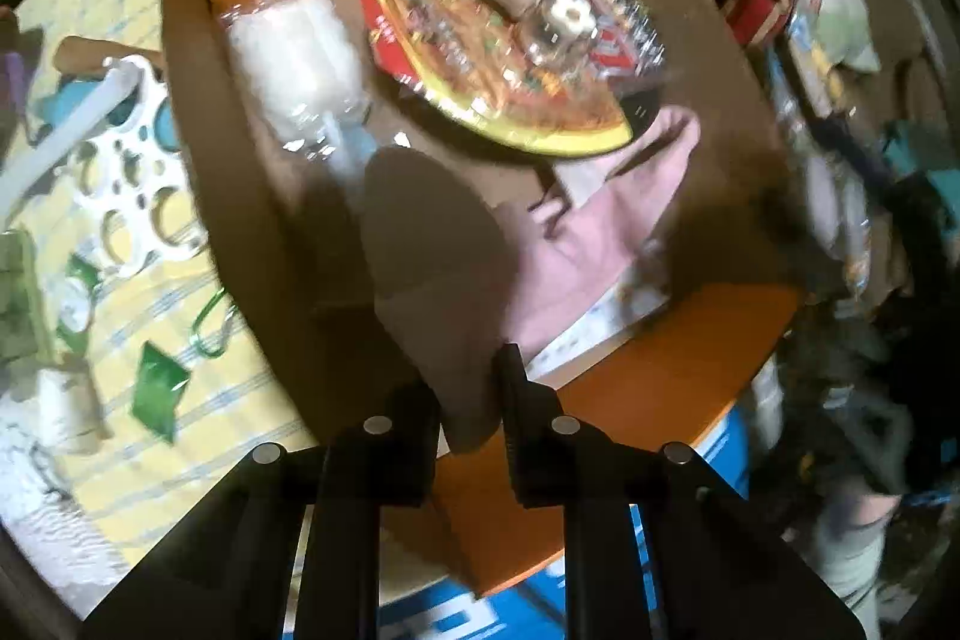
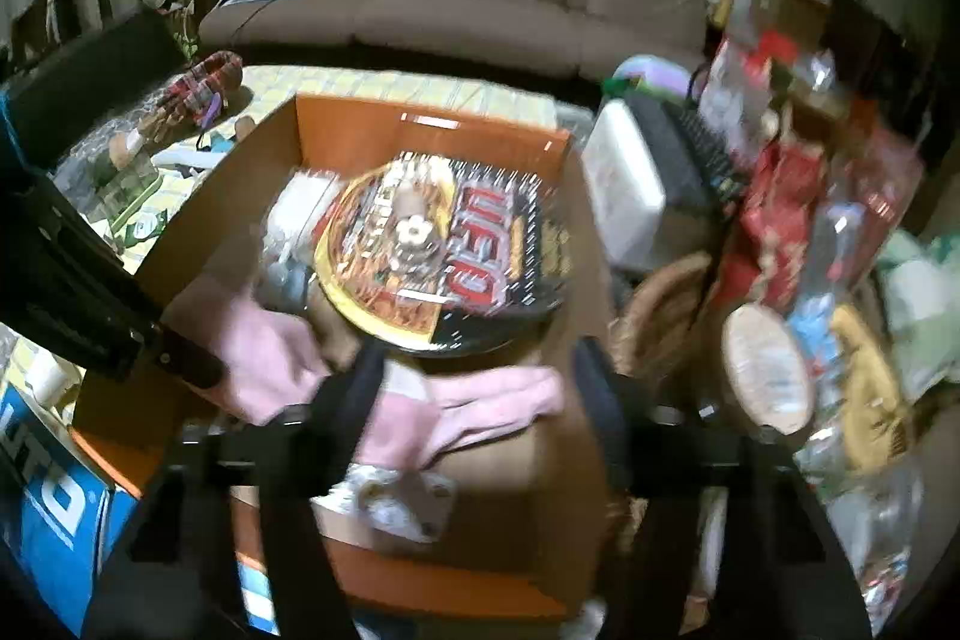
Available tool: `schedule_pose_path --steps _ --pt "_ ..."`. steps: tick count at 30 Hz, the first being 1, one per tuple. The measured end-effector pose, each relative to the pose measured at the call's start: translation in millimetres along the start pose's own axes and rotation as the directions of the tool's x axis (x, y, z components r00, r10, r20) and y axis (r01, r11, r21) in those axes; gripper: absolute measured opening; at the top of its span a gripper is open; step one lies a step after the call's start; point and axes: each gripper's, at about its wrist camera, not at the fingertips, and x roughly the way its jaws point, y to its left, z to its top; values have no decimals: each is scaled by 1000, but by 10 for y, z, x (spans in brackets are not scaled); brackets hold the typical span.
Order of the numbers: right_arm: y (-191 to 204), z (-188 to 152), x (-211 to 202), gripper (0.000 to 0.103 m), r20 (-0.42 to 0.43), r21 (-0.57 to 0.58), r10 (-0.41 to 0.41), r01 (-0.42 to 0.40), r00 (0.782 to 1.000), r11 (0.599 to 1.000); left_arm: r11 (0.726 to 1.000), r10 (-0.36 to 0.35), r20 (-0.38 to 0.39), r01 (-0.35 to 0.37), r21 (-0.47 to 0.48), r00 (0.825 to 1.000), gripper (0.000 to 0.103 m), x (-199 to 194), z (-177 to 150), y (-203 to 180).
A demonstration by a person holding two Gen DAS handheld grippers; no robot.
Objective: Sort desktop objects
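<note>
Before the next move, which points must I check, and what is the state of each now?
1. Left tool shut on the brown item: ok.
2. Brown item above the cardboard box: ok.
3. Right tool open, holding nothing: ok.
4. Small bottle steady on the noodle pack: cannot tell.
5. Pink cloth fully inside the box: cannot tell, picture blurred.

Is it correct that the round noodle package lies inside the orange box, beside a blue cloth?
Not quite. The noodle package does lie inside the orange box, but the cloth beside it is pink, not blue. The right wrist view shows this clearly, and the left wrist view shows the same pink cloth.
</note>
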Motion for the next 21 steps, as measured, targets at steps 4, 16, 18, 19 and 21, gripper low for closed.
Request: schedule_pose_path --steps 4,16,18,19,21 --pt "-162 26 -291 70 45 42 29 -30 999 999 999 38 -37 -36 34 999 27 8 -149 -41" --pt "-254 -1 -673 70 68 114 180 -187 981 976 984 169 157 -175 22 973 69 -744 -330 -264" --pt "-259 -4 -741 70 78 138 213 -222 974 965 982 185 190 -190 11 964 71 -884 -446 -246" --pt "-251 -12 -782 70 81 145 228 -238 970 960 979 194 201 -201 16 960 72 -916 -466 -284" --pt "-211 -31 -854 70 80 151 253 -262 964 953 978 199 240 -208 10 950 84 -968 -616 -270"
